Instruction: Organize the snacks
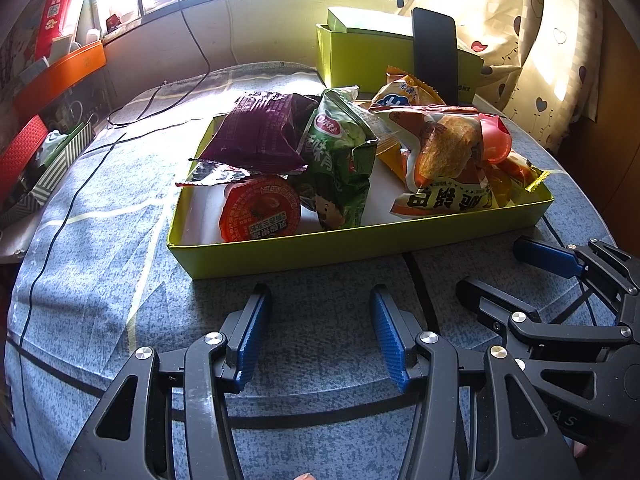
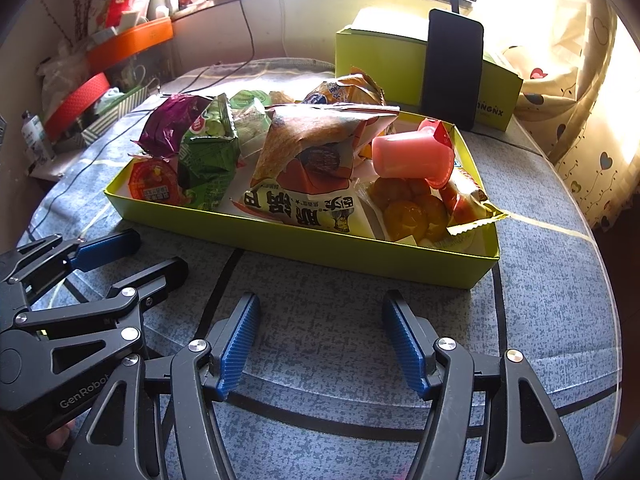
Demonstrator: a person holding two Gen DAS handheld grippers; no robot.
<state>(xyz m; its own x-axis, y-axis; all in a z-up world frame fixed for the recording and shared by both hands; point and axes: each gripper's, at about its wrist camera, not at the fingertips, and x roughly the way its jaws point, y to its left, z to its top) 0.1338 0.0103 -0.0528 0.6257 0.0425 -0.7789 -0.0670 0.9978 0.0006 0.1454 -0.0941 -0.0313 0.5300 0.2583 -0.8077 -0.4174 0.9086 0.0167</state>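
Lime-green cardboard tray (image 1: 280, 252) sits on the blue patterned cloth (image 1: 120, 312), heaped with snack packs. At its left end a purple foil bag (image 1: 260, 136) lies over a round red-lidded cup (image 1: 260, 212); a green bag (image 1: 340, 160) stands just beside them, leaning on the purple one. Toward the right, a large orange-and-white bag (image 2: 308, 168) lies tilted across the middle, with a pink jelly cup (image 2: 412, 156) on its side against it, resting on a clear pack of yellow-orange pieces (image 2: 416, 212). An orange pouch (image 2: 348, 88) pokes up at the far rim.

Behind the tray stands a taller green box (image 2: 384, 64), with a dark phone (image 2: 452, 68) propped upright against its front. What the box holds cannot be made out.

Left gripper (image 1: 320, 332) hovers low over the cloth just short of the tray's near wall, jaws spread wide, nothing between them. Right gripper (image 2: 320, 336) sits likewise, jaws wide and empty, near the tray's right half. Each shows at the edge of the other's view.

Window glare washes out the sill. Shelf clutter at far left is too distorted to identify. The lower packs in the tray are partly buried, their labels unreadable.
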